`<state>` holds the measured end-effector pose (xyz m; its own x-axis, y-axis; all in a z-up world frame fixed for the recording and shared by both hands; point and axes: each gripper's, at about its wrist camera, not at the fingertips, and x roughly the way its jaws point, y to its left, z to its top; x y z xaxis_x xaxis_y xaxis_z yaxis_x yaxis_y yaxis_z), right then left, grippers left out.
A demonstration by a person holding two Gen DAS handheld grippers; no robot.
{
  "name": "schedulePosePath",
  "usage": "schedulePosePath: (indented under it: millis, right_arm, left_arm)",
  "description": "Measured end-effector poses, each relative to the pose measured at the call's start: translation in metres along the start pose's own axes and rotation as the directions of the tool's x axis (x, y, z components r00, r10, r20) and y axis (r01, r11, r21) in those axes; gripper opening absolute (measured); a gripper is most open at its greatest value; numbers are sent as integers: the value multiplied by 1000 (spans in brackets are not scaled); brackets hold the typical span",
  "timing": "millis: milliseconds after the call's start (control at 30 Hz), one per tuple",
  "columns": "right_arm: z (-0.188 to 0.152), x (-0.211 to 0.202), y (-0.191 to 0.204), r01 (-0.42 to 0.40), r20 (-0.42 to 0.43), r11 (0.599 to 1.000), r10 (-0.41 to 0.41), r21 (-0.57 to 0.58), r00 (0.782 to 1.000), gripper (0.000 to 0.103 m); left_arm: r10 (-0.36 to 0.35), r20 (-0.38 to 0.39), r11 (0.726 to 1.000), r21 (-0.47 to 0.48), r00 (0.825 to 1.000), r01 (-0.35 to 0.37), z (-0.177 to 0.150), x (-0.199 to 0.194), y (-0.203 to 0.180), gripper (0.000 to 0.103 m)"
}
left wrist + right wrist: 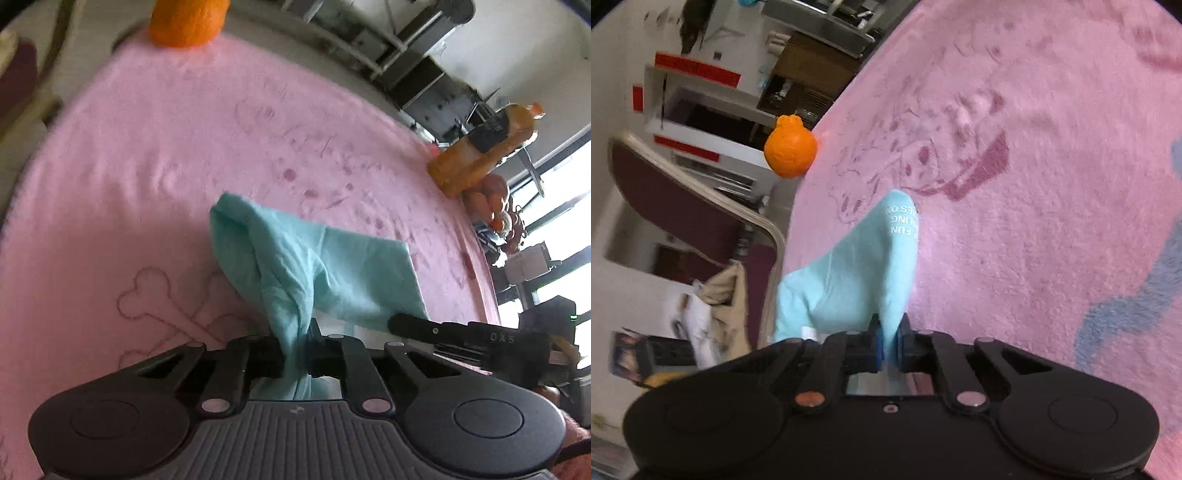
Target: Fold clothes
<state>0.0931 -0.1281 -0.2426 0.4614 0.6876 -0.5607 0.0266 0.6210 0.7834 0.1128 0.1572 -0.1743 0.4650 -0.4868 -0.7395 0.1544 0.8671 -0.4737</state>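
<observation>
Both grippers clench the light turquoise cotton garment (295, 266) above the pink fleece blanket (147, 166): left gripper (297, 350) pinches a bunched part, right gripper (889, 343) a printed edge. I advise keeping the edges level, so the fold lands straight.

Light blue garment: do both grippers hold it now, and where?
Yes. Left gripper pinches a bunched fold of the light blue garment; right gripper pinches its edge.
</observation>
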Motion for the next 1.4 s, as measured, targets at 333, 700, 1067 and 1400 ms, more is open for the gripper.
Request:
schedulePosePath:
  millis: [333, 700, 1067, 1400]
  right_arm:
    - [-37, -145, 92, 100, 313, 925, 21, -365, 949, 5]
    - [-41, -323, 46, 365, 634, 891, -120, -270, 764, 5]
    - [29, -318, -71, 441, 583, 896, -330, -56, 743, 5]
    - [79, -294, -123, 522, 477, 852, -478, 47, 737, 48]
  left_arm:
    - [-27, 416, 929, 345, 909, -130, -60, -103, -165, 9]
    - [-182, 419, 867, 495, 889, -56, -94, -24, -331, 9]
    - [-121, 268, 874, 486, 956, -25, -67, 102, -356, 9]
    - [92, 194, 944, 294, 977, -147, -25, 142, -287, 33]
